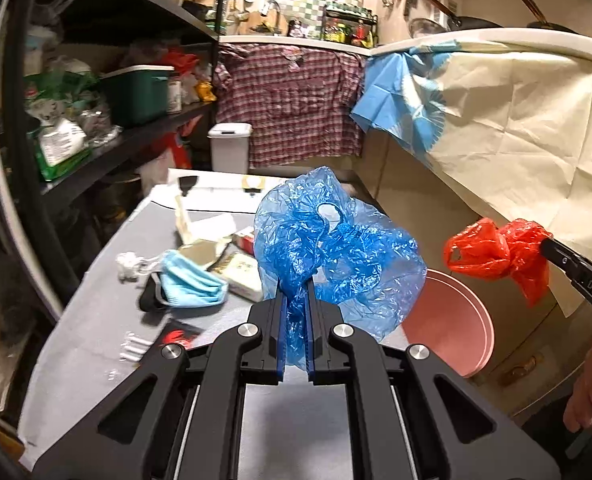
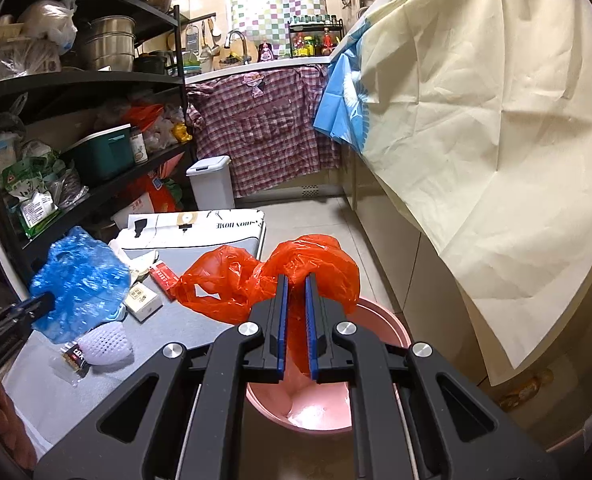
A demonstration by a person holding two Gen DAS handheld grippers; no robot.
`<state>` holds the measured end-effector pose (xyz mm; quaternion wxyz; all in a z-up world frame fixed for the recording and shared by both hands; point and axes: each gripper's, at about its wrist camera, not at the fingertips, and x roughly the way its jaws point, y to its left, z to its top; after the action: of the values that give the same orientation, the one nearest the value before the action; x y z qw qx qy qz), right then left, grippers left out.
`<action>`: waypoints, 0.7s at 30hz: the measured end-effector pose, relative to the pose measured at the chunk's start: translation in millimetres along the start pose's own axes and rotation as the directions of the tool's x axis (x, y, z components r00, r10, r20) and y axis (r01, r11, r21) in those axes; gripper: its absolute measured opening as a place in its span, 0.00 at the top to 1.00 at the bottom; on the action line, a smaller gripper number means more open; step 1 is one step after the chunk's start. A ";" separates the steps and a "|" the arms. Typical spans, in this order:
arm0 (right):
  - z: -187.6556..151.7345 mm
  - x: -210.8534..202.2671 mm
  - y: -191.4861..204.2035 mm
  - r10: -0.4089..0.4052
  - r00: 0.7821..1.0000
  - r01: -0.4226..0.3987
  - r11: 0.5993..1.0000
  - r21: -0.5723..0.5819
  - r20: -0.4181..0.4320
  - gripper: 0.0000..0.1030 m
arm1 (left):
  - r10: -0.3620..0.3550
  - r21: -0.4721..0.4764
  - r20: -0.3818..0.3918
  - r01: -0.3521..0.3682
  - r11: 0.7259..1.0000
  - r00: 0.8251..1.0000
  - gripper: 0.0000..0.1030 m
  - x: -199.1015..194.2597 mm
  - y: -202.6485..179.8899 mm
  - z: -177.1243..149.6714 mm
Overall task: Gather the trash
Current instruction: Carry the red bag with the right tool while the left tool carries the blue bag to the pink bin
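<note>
My left gripper (image 1: 295,286) is shut on a crumpled blue plastic bag (image 1: 336,248) and holds it above the grey table (image 1: 96,320). The blue bag also shows in the right wrist view (image 2: 80,284). My right gripper (image 2: 296,280) is shut on a red plastic bag (image 2: 264,276) and holds it over the pink bucket (image 2: 380,320). In the left wrist view the red bag (image 1: 492,254) hangs from the right gripper (image 1: 546,242) above the pink bucket (image 1: 452,320).
On the table lie a blue face mask (image 1: 192,284), a white box (image 1: 242,276), a red carton (image 2: 164,276), a white mesh piece (image 2: 106,346) and other scraps. A shelf rack (image 1: 116,80) stands left. A cream sheet (image 2: 496,140) drapes the right counter. A white bin (image 1: 230,146) is behind.
</note>
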<state>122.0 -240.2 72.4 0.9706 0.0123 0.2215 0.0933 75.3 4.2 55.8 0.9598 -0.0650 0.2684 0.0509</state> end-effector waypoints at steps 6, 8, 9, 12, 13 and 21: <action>1.9 11.9 -11.0 -0.020 1.000 0.020 0.999 0.029 -0.014 0.92 | -0.061 0.007 -0.027 0.062 0.998 0.998 0.93 25.3 -23.8 6.6; 3.2 16.1 -17.1 -0.041 0.999 0.041 0.999 0.036 -0.020 0.92 | -0.083 0.017 -0.034 0.083 0.996 0.996 0.93 34.6 -33.1 11.0; 3.2 18.2 -17.4 -0.047 0.999 0.048 0.998 0.036 -0.024 0.92 | -0.094 0.026 -0.037 0.095 0.995 0.995 0.93 39.8 -39.0 13.4; 3.2 25.9 -24.7 -0.066 0.997 0.068 0.997 0.043 -0.039 0.92 | -0.120 0.056 -0.046 0.123 0.991 0.992 0.93 54.9 -55.5 20.6; 3.2 28.1 -27.6 -0.078 0.996 0.079 0.996 0.043 -0.040 0.92 | -0.130 0.065 -0.053 0.133 0.989 0.990 0.93 60.8 -60.9 23.0; 0.5 59.1 -48.8 -0.127 0.986 0.133 0.990 0.053 -0.105 0.92 | -0.173 0.079 -0.114 0.182 0.980 0.978 0.93 110.2 -89.2 36.5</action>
<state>183.0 -277.1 44.4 0.9614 0.0221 0.2734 0.0234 199.4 -71.3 37.9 0.9467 -0.0484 0.3145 -0.0508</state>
